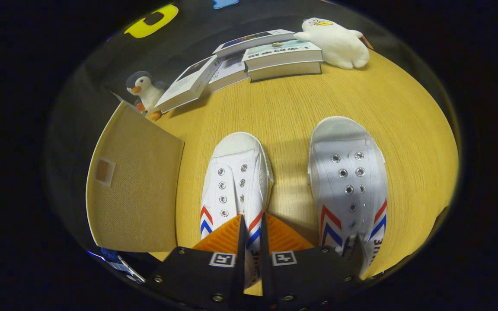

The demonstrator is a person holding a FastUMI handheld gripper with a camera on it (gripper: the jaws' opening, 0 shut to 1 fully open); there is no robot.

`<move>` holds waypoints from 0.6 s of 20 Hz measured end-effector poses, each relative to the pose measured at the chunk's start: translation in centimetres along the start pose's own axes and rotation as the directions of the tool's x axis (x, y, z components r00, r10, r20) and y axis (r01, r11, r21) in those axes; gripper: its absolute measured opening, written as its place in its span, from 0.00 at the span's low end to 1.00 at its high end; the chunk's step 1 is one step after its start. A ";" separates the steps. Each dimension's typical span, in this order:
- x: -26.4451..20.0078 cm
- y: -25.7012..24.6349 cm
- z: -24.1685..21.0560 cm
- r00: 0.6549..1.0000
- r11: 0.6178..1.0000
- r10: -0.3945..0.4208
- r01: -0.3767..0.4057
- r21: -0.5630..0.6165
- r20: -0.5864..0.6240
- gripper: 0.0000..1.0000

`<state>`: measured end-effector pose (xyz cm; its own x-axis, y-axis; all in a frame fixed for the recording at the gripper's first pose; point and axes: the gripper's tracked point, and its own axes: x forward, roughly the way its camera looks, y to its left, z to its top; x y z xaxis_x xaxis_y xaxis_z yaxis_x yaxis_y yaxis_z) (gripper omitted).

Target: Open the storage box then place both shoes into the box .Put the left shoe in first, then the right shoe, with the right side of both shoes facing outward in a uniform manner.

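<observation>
Two white canvas shoes with red and blue chevrons stand side by side on the wooden table, toes pointing away from me. My gripper is over the heel end of the left-hand shoe. Its fingers are nearly together, and the right side wall of that shoe is pinched between them. The right-hand shoe stands free just to the right of the fingers. A beige fabric panel of the storage box, with a small square patch, rises to the left of the held shoe. The box's inside is hidden.
Several books lie stacked and fanned at the table's far side. A small penguin plush stands behind the box panel, and a white plush lies next to the books on the right. Bare tabletop lies beyond the shoes.
</observation>
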<state>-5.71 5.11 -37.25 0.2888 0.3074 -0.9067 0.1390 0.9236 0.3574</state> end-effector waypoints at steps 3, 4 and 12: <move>-1.1 0.4 -0.4 1.000 1.000 -0.001 0.001 0.017 -0.015 0.01; -1.3 0.6 -0.5 1.000 1.000 -0.001 0.001 0.020 -0.023 0.01; -5.6 4.7 1.6 0.996 0.994 0.091 -0.092 0.066 0.024 0.01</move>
<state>-5.11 7.39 -30.13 0.3225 0.3843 -0.8650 0.1741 0.8742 0.4532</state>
